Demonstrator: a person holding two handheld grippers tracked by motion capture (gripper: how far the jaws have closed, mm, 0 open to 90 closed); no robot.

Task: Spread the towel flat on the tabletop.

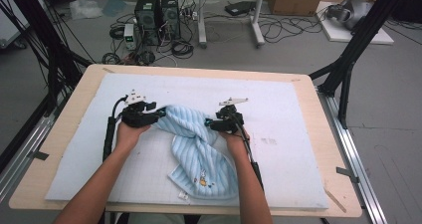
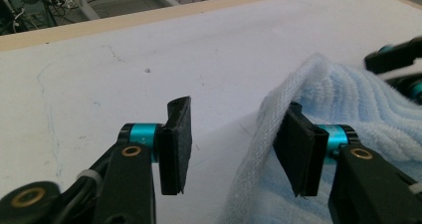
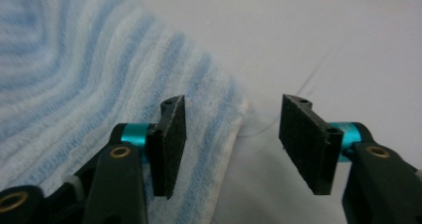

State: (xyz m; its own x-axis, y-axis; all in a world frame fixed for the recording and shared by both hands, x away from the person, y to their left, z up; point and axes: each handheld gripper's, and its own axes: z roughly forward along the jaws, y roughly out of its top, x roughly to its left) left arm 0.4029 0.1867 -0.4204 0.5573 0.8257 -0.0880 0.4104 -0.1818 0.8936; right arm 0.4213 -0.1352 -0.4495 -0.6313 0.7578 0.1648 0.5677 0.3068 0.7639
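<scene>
While the blue striped towel [image 1: 199, 154] lies bunched on the worktop [image 1: 298, 114] between my hands, my left claw [image 2: 234, 149] gapes with the towel's edge against one pad, and my right claw [image 3: 231, 144] gapes over its corner.

1. Soft, even room light fills the high view; shadows stay faint.
2. The white mat [image 1: 278, 114] looks bright, nearly washed out.
3. Both gripper views are soft; the right one blurs the towel [image 3: 74, 74].
</scene>
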